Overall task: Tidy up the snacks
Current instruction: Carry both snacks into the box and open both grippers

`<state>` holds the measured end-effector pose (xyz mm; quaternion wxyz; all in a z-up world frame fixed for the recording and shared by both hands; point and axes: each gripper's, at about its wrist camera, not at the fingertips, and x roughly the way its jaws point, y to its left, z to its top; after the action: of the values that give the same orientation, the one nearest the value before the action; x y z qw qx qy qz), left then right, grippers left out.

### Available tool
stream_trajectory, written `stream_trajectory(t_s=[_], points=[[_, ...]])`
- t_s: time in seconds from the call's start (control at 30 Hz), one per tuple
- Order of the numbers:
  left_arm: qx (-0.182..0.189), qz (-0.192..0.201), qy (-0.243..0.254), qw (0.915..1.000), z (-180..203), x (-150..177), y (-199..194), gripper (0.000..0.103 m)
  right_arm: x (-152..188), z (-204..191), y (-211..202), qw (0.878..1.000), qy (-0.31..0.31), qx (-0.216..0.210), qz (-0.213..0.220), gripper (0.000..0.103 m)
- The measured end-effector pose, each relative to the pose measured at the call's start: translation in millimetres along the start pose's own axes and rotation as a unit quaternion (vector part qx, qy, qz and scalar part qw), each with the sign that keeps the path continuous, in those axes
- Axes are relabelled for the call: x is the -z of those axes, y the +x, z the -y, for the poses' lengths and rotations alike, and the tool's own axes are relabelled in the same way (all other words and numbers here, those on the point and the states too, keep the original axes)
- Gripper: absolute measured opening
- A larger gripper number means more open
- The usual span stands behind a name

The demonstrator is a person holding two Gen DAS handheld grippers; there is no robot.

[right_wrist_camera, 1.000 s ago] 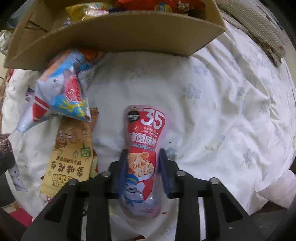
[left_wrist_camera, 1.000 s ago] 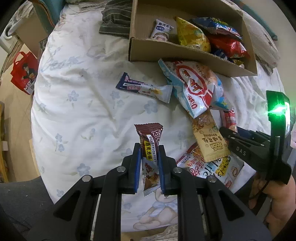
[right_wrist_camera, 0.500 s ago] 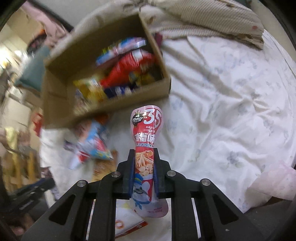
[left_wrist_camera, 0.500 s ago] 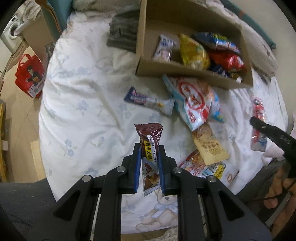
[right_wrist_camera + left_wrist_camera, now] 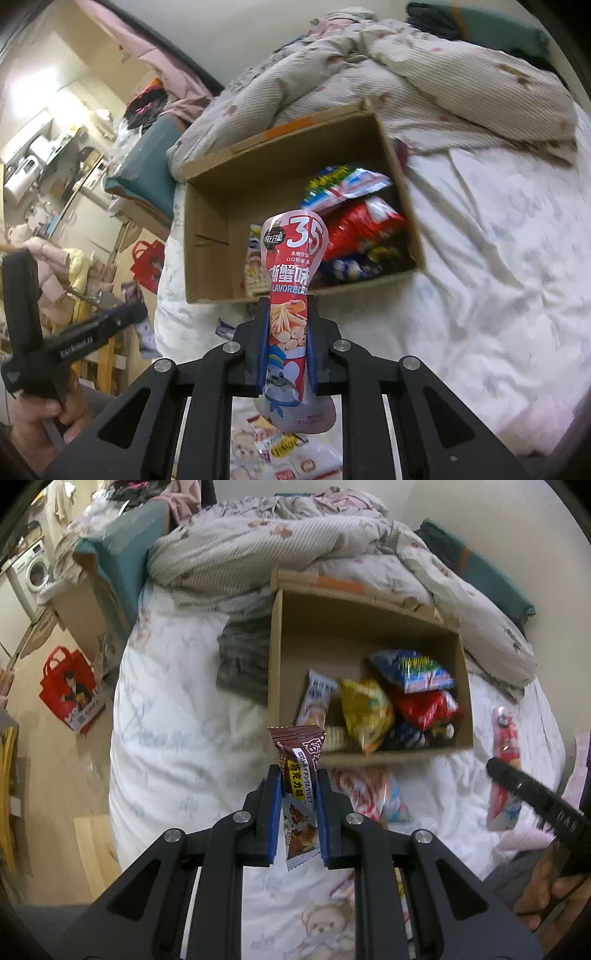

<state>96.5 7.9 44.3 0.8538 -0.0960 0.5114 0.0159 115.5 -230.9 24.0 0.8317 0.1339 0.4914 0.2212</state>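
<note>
— One cardboard box (image 5: 275,657) on the white bedsheet (image 5: 177,738), open-topped; its far end runs under the rumpled quilt (image 5: 258,542).

— Inside?

— Blue bag (image 5: 412,670), red bag (image 5: 424,709), yellow bag (image 5: 365,712), partly overlapping — labels blurred.

— Grippers?

— The left gripper (image 5: 297,808) pinches a brown chocolate bar (image 5: 299,771) short of the box; the right gripper (image 5: 286,341) clamps a red crab-stick pouch (image 5: 291,273), its lower end hidden.

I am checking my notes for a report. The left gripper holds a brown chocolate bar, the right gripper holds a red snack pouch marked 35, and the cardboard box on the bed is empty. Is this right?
Not quite. The cardboard box is not empty: the left wrist view shows several snack bags inside, including a yellow bag and a red bag. The rest stands: the left gripper holds the brown chocolate bar, the right gripper the red snack pouch.
</note>
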Motion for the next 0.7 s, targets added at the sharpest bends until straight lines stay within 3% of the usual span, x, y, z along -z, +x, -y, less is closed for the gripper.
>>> stream_trajectory(t_s=[0.43,0.7], points=[[-0.011,0.005,0.033,0.9994,30.0,-56.0,50.0,0.014,-53.0,-29.3,62.3,0.999,-0.043,-0.023,-0.013,0.017],[-0.01,0.01,0.039,0.9991,29.9,-56.0,83.9,0.014,-63.4,-1.8,87.6,0.999,-0.015,-0.048,-0.002,0.017]])
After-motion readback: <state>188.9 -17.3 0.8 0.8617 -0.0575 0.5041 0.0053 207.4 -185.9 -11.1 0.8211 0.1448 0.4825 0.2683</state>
